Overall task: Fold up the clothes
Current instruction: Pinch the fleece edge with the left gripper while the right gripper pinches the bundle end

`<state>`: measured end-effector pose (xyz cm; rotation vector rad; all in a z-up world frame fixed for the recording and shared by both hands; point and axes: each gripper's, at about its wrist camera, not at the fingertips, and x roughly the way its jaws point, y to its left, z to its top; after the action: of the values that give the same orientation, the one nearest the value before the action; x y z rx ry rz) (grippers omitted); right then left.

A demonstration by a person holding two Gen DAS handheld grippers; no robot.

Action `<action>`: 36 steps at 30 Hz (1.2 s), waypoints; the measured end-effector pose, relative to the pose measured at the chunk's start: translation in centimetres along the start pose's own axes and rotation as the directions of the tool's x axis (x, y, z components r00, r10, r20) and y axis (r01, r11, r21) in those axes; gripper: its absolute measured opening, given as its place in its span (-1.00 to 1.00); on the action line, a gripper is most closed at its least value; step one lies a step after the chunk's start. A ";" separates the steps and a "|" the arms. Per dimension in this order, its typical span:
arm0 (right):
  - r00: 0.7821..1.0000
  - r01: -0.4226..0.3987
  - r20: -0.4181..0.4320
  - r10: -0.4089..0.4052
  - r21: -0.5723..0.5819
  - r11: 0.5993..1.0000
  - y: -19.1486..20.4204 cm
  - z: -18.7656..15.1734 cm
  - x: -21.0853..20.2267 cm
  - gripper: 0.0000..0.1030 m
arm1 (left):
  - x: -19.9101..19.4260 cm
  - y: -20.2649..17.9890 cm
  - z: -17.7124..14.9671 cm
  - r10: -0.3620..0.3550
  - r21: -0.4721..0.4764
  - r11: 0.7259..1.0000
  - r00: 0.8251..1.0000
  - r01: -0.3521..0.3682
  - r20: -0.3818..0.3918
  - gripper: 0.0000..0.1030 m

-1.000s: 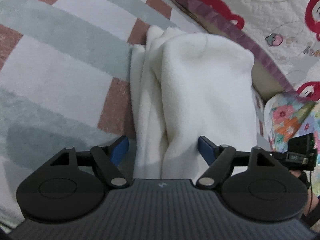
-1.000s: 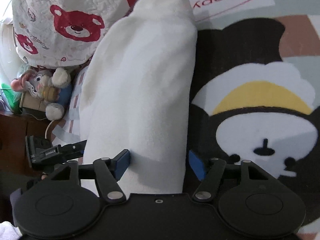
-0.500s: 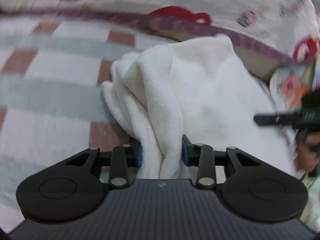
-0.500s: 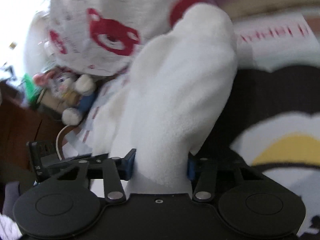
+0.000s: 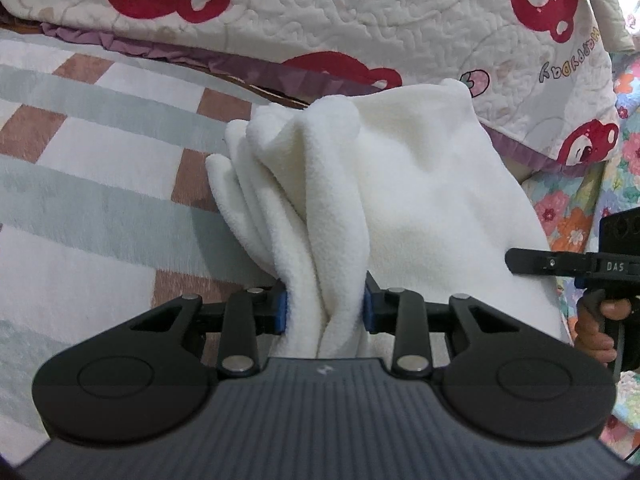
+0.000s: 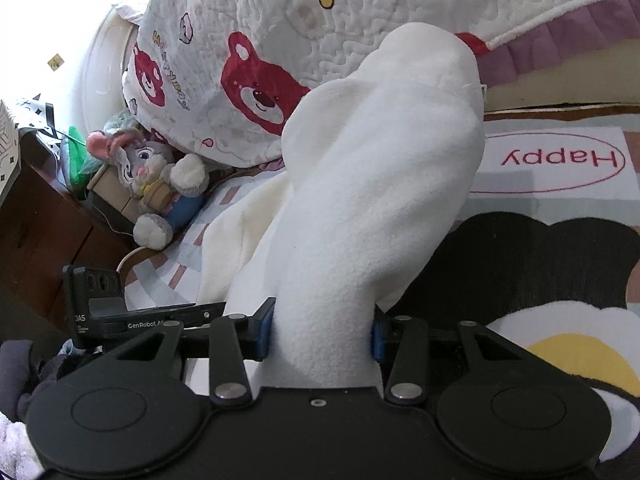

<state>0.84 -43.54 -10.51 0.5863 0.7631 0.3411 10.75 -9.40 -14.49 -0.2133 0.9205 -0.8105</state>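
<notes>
A white fleece garment point(image 5: 404, 200) hangs bunched above the rug, held at two ends. My left gripper point(image 5: 325, 313) is shut on a gathered fold of it, and both blue pads point(image 5: 281, 312) press into the fleece. In the right wrist view the same garment point(image 6: 380, 184) rises in a thick roll from my right gripper point(image 6: 322, 334). Its jaws are still closing, with the pads squeezing the cloth. The right gripper point(image 5: 560, 266) shows at the left view's right edge, held by a hand point(image 5: 596, 332). The left gripper point(image 6: 160, 318) shows at the lower left of the right view.
A quilt with red bears point(image 5: 360, 20) hangs from the bed just behind the garment. Beneath lies a rug of grey, white and brown checks point(image 5: 100, 168), with a black bear figure and a "Happy" label point(image 6: 560, 158). A plush rabbit point(image 6: 160, 184) and dark wooden furniture point(image 6: 40, 232) stand at the left.
Both grippers closed from wide open onto the fleece and lifted it off the rug. Both views tilted up, bringing the bear quilt into sight. The garment now hangs bunched.
</notes>
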 end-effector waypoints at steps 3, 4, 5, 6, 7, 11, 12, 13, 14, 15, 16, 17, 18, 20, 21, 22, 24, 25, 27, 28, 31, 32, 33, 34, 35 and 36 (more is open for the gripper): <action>1.000 0.001 0.000 -0.001 -0.015 1.000 0.4 0.2 -0.6 -0.05 | -0.3 -0.6 0.2 0.002 0.017 1.000 1.000 -0.002 0.010 -0.38; 1.000 0.000 0.002 0.000 -0.020 1.000 0.6 0.3 -0.9 -0.05 | -0.4 -0.7 0.3 0.002 0.021 1.000 1.000 -0.002 0.017 -0.38; 1.000 -0.001 0.003 0.001 -0.026 1.000 0.7 0.4 -1.1 -0.05 | -0.6 -0.9 0.5 0.002 0.026 1.000 1.000 -0.002 0.025 -0.38; 1.000 -0.002 0.010 0.002 -0.031 1.000 0.9 0.4 -1.3 -0.05 | -0.8 -1.1 0.6 0.002 0.031 1.000 0.999 -0.003 0.033 -0.38; 1.000 -0.005 0.015 0.006 -0.046 0.999 1.2 0.5 -1.5 -0.05 | -1.0 -1.3 0.7 0.006 0.041 0.999 0.999 -0.008 0.042 -0.38; 1.000 -0.011 0.027 0.014 -0.099 0.995 2.1 0.5 -2.2 -0.05 | -1.2 -2.8 0.4 0.059 0.119 0.991 0.996 -0.067 0.066 -0.38; 1.000 -0.012 0.027 0.015 -0.111 0.994 2.3 0.4 -2.3 -0.05 | -1.1 -3.2 0.2 0.066 0.125 0.989 0.995 -0.075 0.072 -0.38; 0.999 -0.011 0.029 0.014 -0.117 0.993 2.5 0.2 -2.6 -0.05 | -1.0 -3.5 0.1 0.072 0.128 0.988 0.994 -0.082 0.077 -0.39; 0.999 -0.009 0.030 0.013 -0.124 0.992 2.7 0.0 -2.9 -0.05 | -0.9 -3.8 -0.1 0.076 0.129 0.988 0.994 -0.087 0.082 -0.39; 0.999 -0.008 0.031 0.012 -0.130 0.991 2.9 -0.2 -3.2 -0.05 | -0.9 -4.1 -0.1 0.077 0.126 0.988 0.993 -0.088 0.086 -0.39; 0.999 0.001 0.035 0.004 -0.135 0.991 3.1 -0.4 -3.5 -0.05 | -0.9 -4.4 -0.2 0.075 0.121 0.989 0.993 -0.086 0.091 -0.39; 0.999 0.009 0.039 -0.004 -0.140 0.990 3.2 -0.5 -3.9 -0.05 | -0.9 -4.7 -0.2 0.072 0.116 0.990 0.993 -0.083 0.097 -0.39; 0.999 0.015 0.047 -0.008 -0.137 0.991 3.2 -0.7 -4.3 -0.05 | -0.8 -5.0 -0.3 0.068 0.114 0.990 0.993 -0.080 0.101 -0.40; 0.998 0.027 0.064 -0.019 -0.130 0.991 3.1 -1.1 -5.2 -0.05 | -0.5 -5.8 -0.5 0.062 0.114 0.991 0.993 -0.074 0.105 -0.41; 0.997 0.036 0.066 -0.027 -0.130 0.991 3.1 -1.2 -5.6 -0.05 | -0.4 -6.1 -0.7 0.058 0.116 0.991 0.993 -0.070 0.101 -0.41; 0.997 0.044 0.067 -0.036 -0.131 0.990 3.2 -1.3 -6.0 -0.05 | -0.1 -6.5 -0.9 0.053 0.118 0.991 0.994 -0.063 0.091 -0.41; 0.996 0.062 0.071 -0.053 -0.133 0.989 3.4 -1.4 -6.8 -0.05 | 0.3 -6.7 -1.1 0.037 0.097 0.994 0.997 -0.043 0.067 -0.41; 0.996 0.070 0.066 -0.061 -0.137 0.988 3.6 -1.3 -7.0 -0.05 | 0.5 -6.6 -1.0 0.029 0.080 0.996 0.998 -0.034 0.056 -0.41; 0.996 0.080 0.051 -0.073 -0.146 0.986 4.0 -1.0 -7.2 -0.05 | 0.6 -6.4 -0.8 0.025 0.057 0.998 0.999 -0.028 0.041 -0.41; 0.996 0.082 0.046 -0.076 -0.148 0.986 4.2 -0.7 -7.1 -0.05 | 0.5 -6.3 -0.5 0.032 0.053 0.998 0.999 -0.034 0.037 -0.42; 0.996 0.083 0.031 -0.079 -0.162 0.983 4.9 0.3 -6.6 -0.06 | 0.1 -6.1 0.3 0.058 0.043 0.997 0.998 -0.059 0.030 -0.42; 0.997 0.076 0.023 -0.073 -0.168 0.983 5.2 0.9 -6.1 -0.06 | -0.2 -5.9 0.7 0.080 0.046 0.996 0.996 -0.081 0.032 -0.42; 0.998 0.069 0.015 -0.067 -0.174 0.982 5.6 1.4 -5.6 -0.06 | -0.6 -5.8 1.1 0.104 0.048 0.993 0.994 -0.106 0.034 -0.42; 0.998 0.059 0.010 -0.058 -0.177 0.982 6.2 1.9 -4.8 -0.06 | -1.0 -5.4 1.5 0.135 0.049 0.989 0.990 -0.137 0.038 -0.42; 0.999 0.049 0.006 -0.049 -0.180 0.982 6.7 2.3 -4.0 -0.06 | -1.6 -5.1 1.9 0.169 0.053 0.984 0.985 -0.172 0.043 -0.42; 0.999 0.039 0.001 -0.040 -0.183 0.982 7.3 2.8 -3.2 -0.06 | -2.1 -4.6 2.2 0.205 0.055 0.977 0.977 -0.208 0.051 -0.42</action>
<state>0.10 -40.38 -2.72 0.3969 0.7356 0.3709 9.32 -11.40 -9.58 -0.0809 0.8582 -0.6373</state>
